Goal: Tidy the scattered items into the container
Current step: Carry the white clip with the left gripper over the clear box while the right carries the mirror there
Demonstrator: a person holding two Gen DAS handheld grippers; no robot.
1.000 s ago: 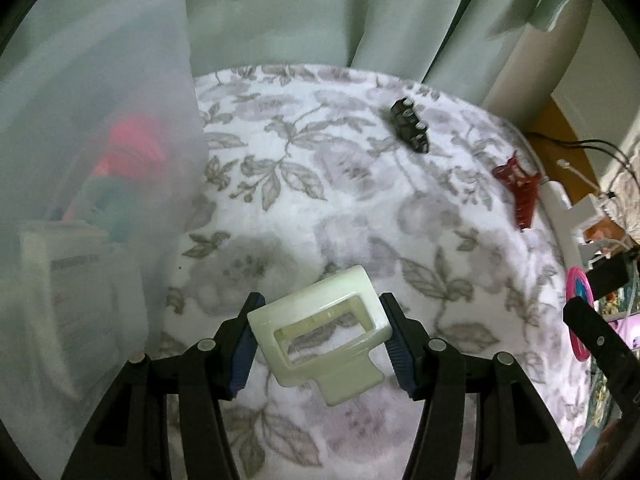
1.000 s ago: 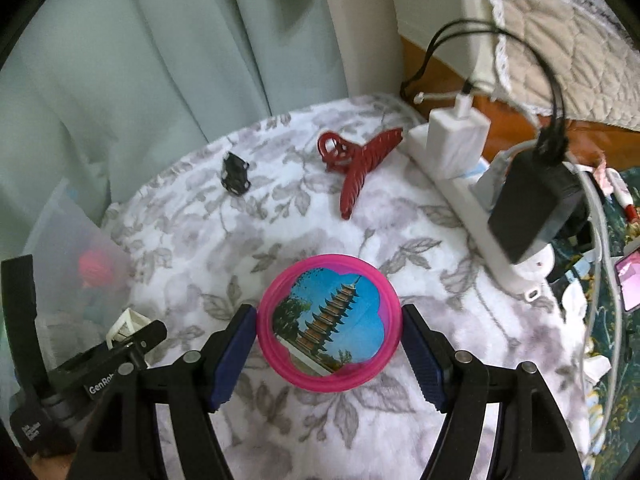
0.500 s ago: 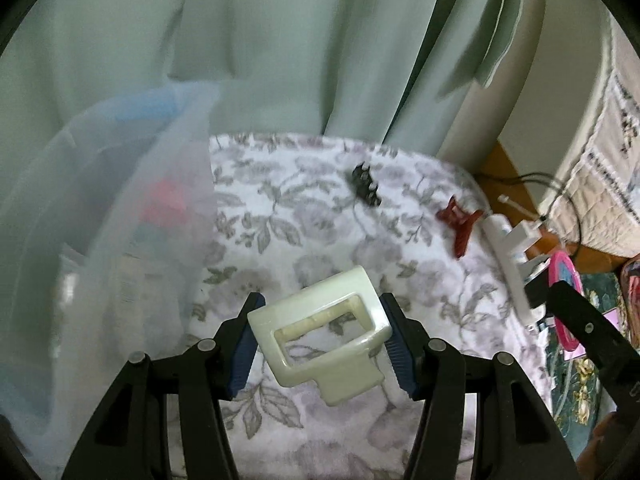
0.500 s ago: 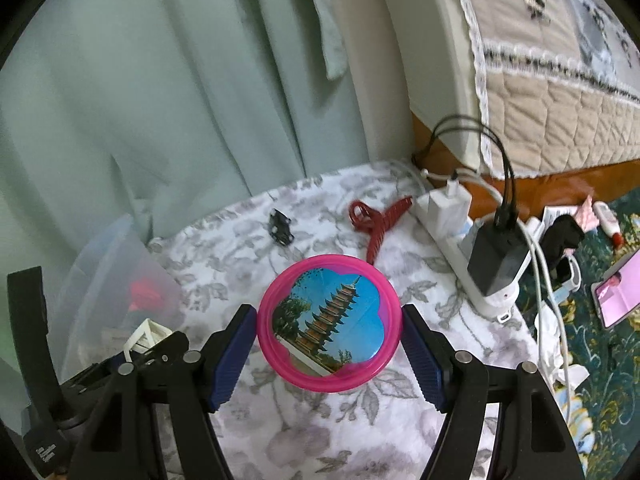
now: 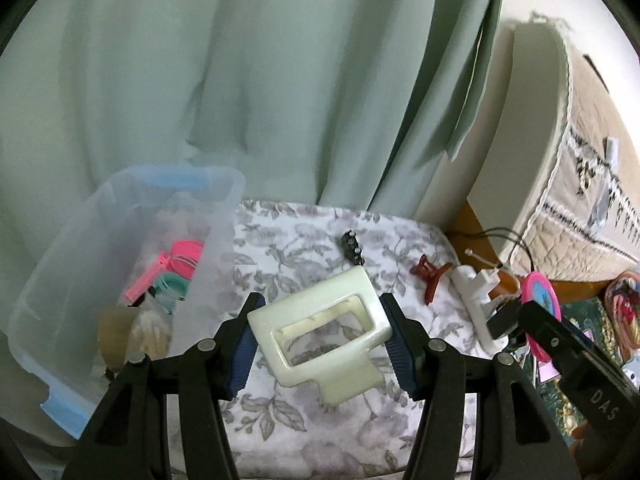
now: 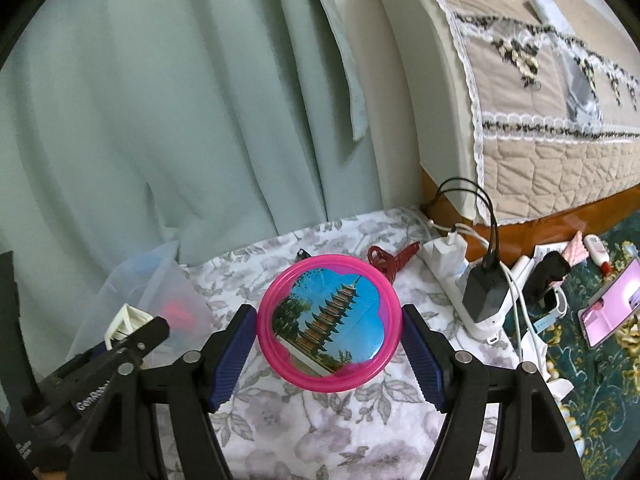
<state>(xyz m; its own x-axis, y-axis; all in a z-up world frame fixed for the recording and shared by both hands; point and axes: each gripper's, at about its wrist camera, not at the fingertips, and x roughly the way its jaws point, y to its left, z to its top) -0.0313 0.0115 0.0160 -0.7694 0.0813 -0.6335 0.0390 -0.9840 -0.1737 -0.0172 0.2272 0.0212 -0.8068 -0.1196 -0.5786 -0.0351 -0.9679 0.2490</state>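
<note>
Pale green curtains (image 5: 248,80) hung behind a worktop (image 5: 304,424) covered with a grey floral cloth. You held the left gripper (image 5: 318,336) above that cloth, its blue-padded fingers (image 5: 242,350) clamped on the two sides of a cream hair claw (image 5: 320,332). Left of those fingers stood the translucent container (image 5: 72,280), already holding pink and teal items. Ahead of the fingers a small black clip (image 5: 353,245) lay on the cloth, and ahead to the right lay a red hair claw (image 5: 430,274), near a white power strip (image 5: 476,304).

You held the right gripper (image 6: 329,334) with its fingers (image 6: 422,358) closed on the rim of a round pink mirror (image 6: 329,322) bearing a pagoda picture, clear of the cloth. The red claw lay just beyond the mirror.
</note>
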